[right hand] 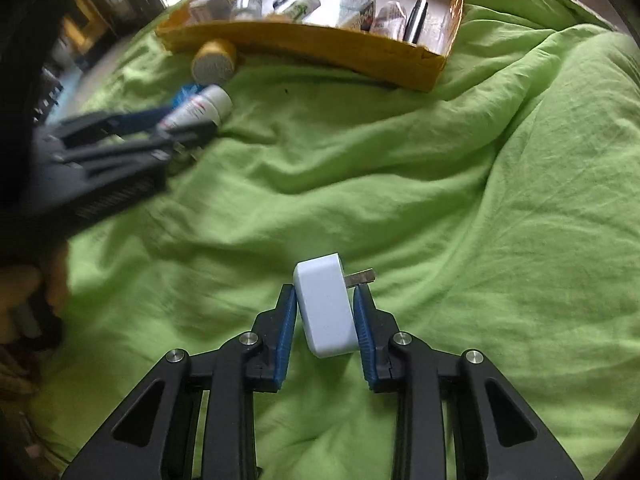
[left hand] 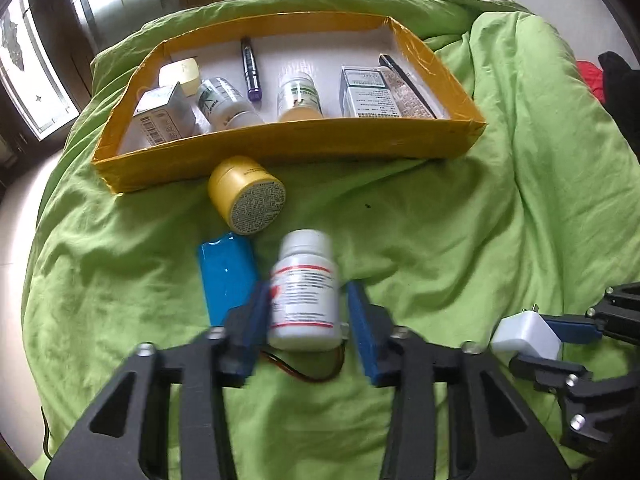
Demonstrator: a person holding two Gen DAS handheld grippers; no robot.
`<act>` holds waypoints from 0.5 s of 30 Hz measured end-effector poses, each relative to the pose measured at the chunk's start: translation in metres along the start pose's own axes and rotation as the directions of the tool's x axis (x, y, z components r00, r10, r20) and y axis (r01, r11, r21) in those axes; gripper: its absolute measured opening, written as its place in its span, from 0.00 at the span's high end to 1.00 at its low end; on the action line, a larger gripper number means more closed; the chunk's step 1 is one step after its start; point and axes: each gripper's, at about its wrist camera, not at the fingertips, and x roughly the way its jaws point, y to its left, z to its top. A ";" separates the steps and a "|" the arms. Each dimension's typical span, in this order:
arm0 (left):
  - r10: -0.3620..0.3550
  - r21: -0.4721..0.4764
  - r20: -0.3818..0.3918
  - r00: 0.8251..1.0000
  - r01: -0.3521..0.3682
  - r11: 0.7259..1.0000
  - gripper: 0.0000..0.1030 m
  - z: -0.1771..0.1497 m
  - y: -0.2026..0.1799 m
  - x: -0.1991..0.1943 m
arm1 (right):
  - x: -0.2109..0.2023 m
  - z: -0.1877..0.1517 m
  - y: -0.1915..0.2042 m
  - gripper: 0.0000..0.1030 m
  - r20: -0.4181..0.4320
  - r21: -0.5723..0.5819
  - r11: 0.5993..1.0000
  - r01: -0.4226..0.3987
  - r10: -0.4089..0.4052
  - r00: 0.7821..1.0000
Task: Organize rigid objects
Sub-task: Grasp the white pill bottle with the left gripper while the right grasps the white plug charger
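My left gripper [left hand: 308, 296] is shut on a white pill bottle [left hand: 305, 292] with a red-striped label, held above the green bedding; it also shows in the right wrist view [right hand: 200, 110]. My right gripper [right hand: 325, 294] is shut on a white plug adapter [right hand: 326, 304] with metal prongs, seen too in the left wrist view [left hand: 524, 332]. The yellow open box [left hand: 288, 146] lies ahead with bottles, cartons and pens inside. A yellow jar [left hand: 248, 194] lies on its side just before the box. A blue battery pack [left hand: 226, 280] lies left of the held bottle.
Rumpled green bedding [right hand: 440, 200] covers the whole surface, with raised folds at the right. A red and black wire [left hand: 312, 374] lies under the left gripper. Windows and dark furniture stand behind the box. The person's hand [right hand: 24, 300] shows at the left.
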 end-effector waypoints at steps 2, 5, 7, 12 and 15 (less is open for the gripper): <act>-0.027 -0.032 0.003 1.000 0.027 0.999 0.67 0.000 0.005 -0.004 | -0.005 0.003 -0.001 0.75 0.046 0.027 0.997 -0.069 0.067 0.997; -0.050 -0.052 -0.002 0.999 0.050 0.997 0.67 -0.009 0.011 -0.014 | -0.010 0.007 -0.002 0.75 0.095 0.058 0.989 -0.133 0.127 0.987; -0.055 -0.050 -0.008 0.998 0.055 0.997 0.67 -0.021 0.014 -0.022 | -0.008 0.009 -0.002 0.75 0.106 0.071 0.986 -0.153 0.145 0.984; -0.118 -0.120 -0.005 0.993 0.116 0.986 0.67 -0.048 0.027 -0.034 | 0.005 0.008 0.006 0.75 0.067 0.070 0.987 -0.143 0.138 0.988; -0.127 -0.137 -0.007 0.992 0.125 0.983 0.67 -0.052 0.029 -0.030 | 0.014 0.012 0.007 0.75 0.044 0.077 0.988 -0.131 0.128 0.991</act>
